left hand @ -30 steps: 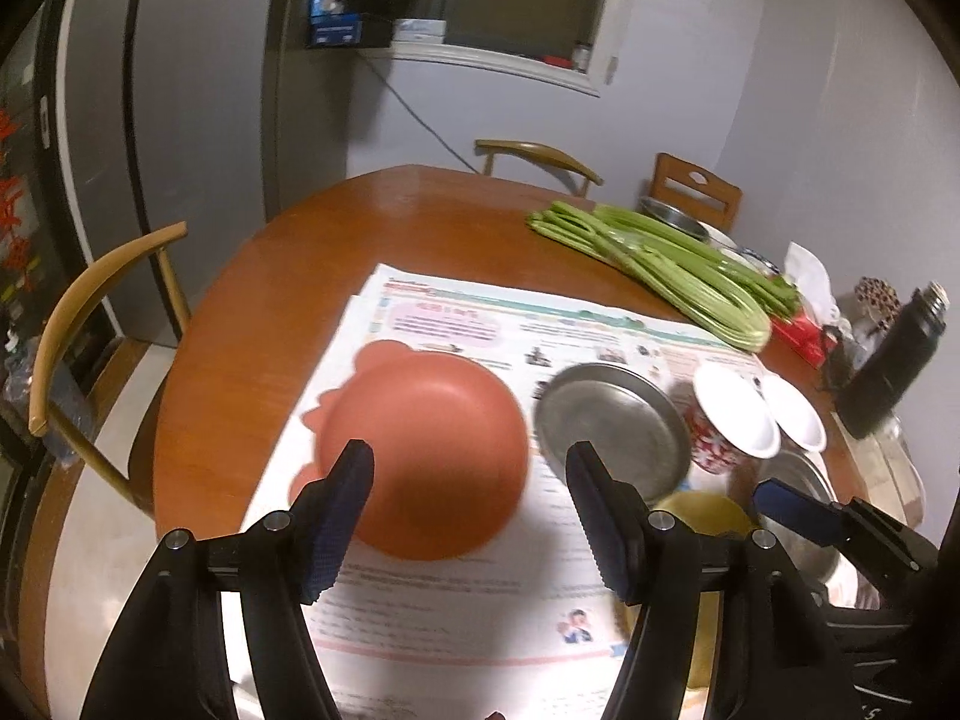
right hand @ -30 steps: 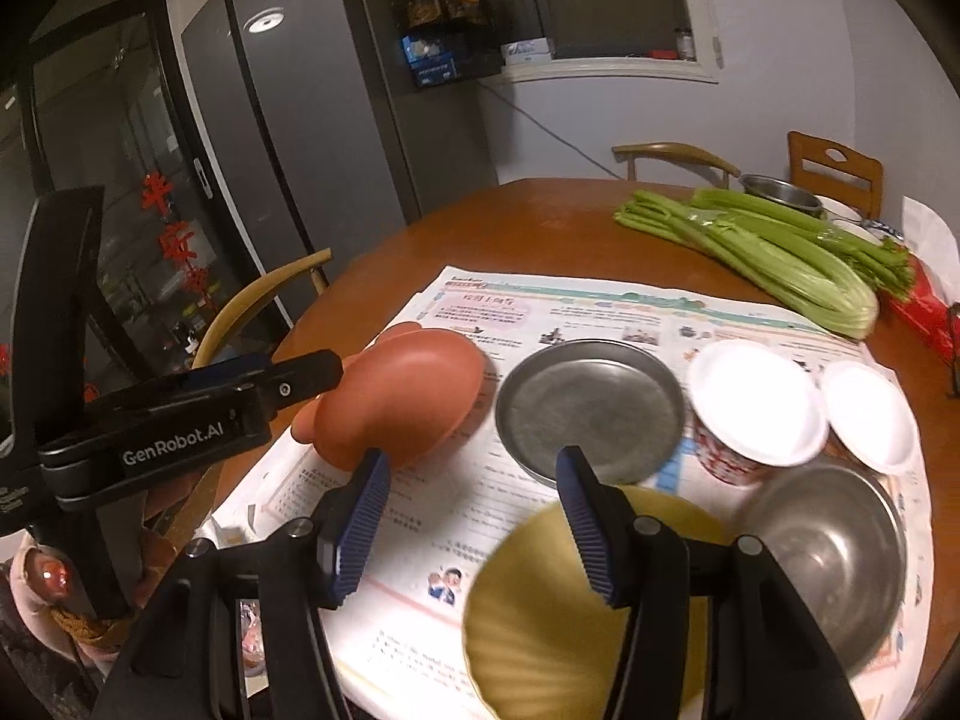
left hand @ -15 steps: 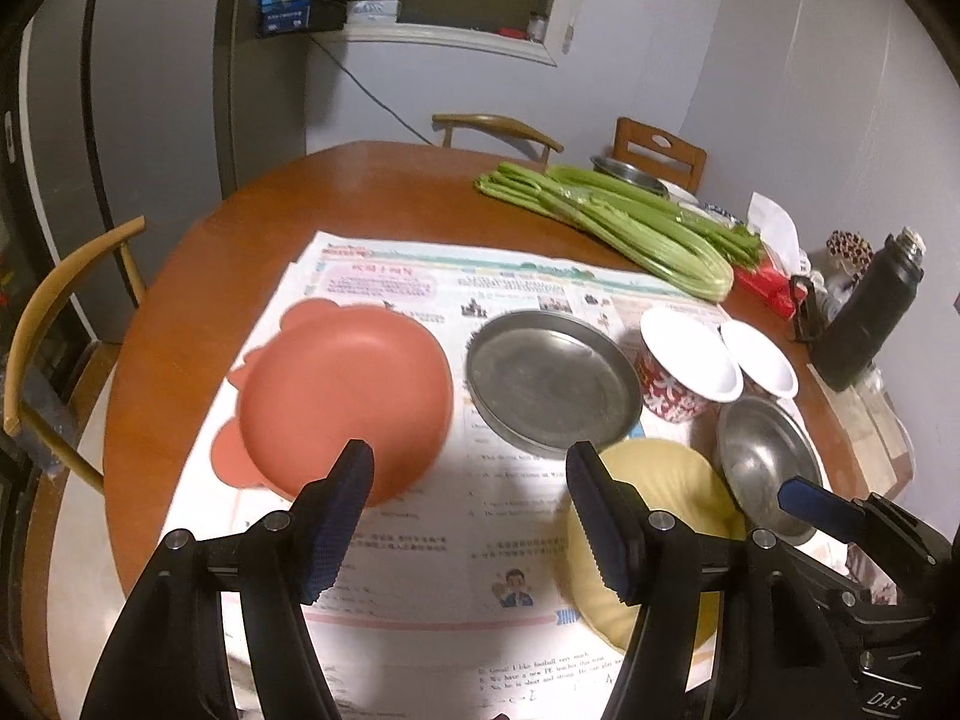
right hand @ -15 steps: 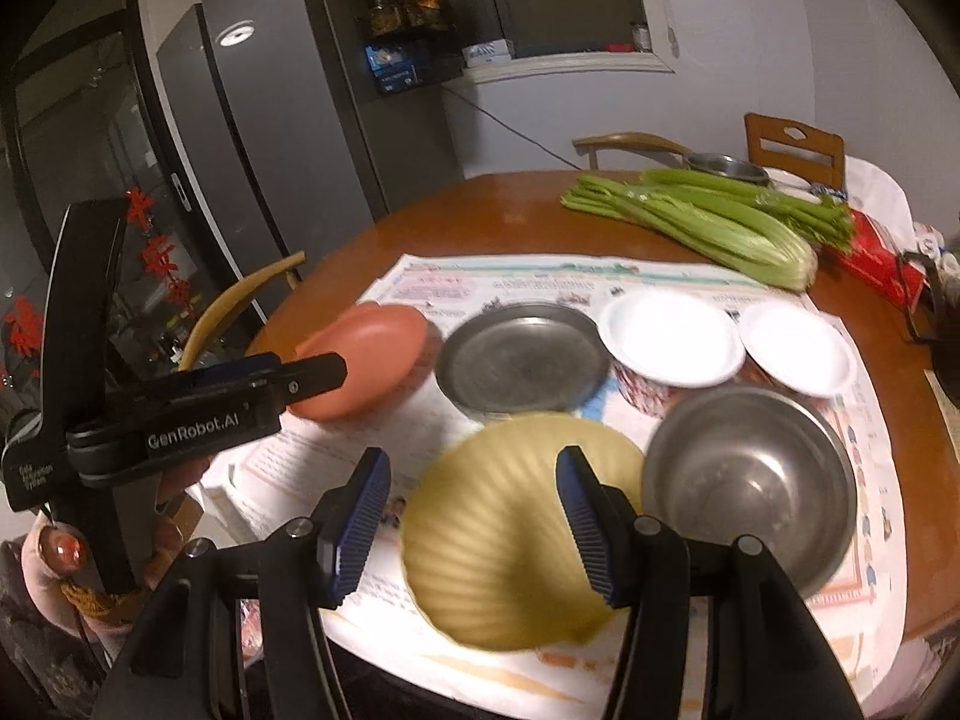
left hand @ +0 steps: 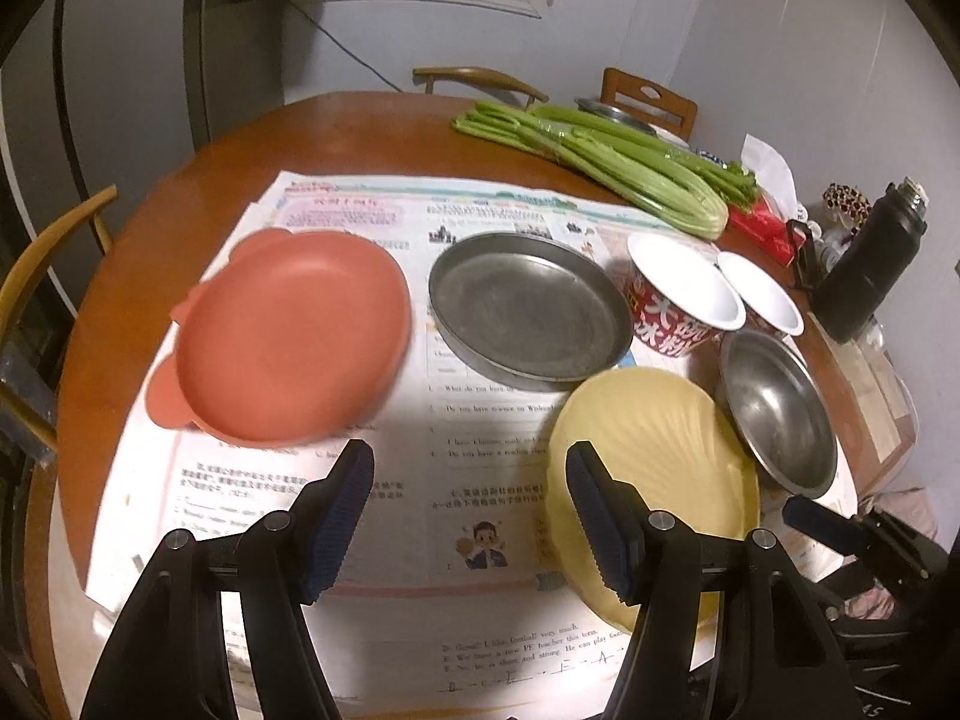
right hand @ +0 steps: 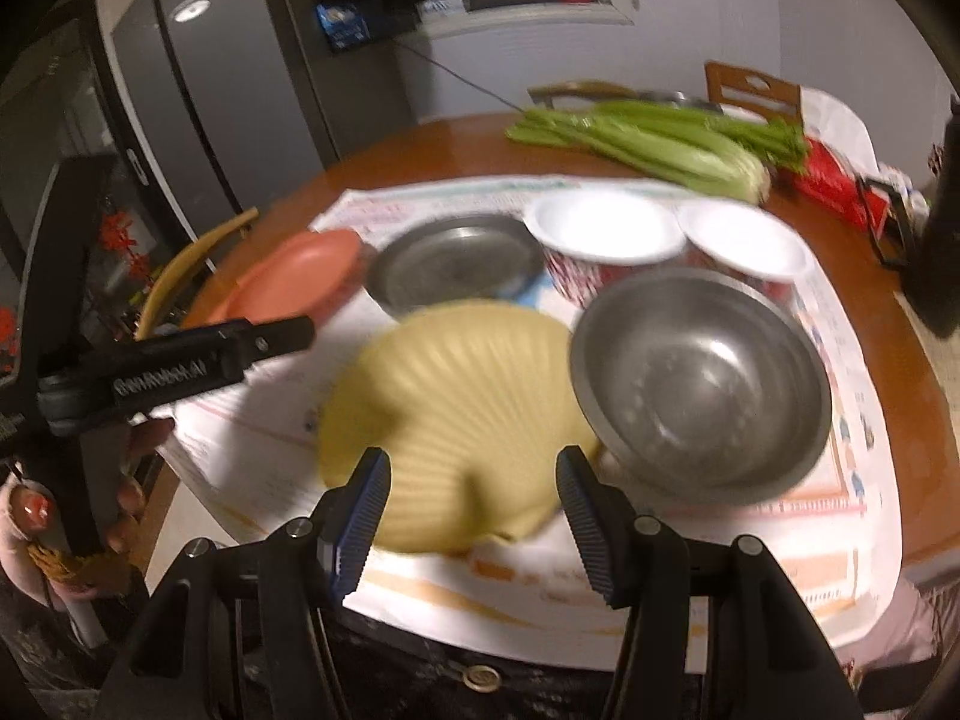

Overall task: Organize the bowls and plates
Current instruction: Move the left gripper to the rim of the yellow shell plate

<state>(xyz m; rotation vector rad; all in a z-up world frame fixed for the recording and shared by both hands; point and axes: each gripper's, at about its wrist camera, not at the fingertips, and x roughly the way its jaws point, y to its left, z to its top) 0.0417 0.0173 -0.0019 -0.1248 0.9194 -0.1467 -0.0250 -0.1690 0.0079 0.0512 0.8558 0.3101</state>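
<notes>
Gaping left claw (left hand: 470, 468), right claw (right hand: 473, 468), empty.

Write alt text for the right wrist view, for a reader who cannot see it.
An open, empty claw hangs over a yellow shell-shaped plate on newspaper. Beside the plate sits a steel bowl; behind are a metal plate, two paper bowls and celery.

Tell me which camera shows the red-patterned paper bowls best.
The left wrist view: the red-patterned paper bowls appear sharp there, with the nearer one's printed side legible. In the right wrist view they are motion-blurred, and the steel bowl hides much of their sides.
</notes>
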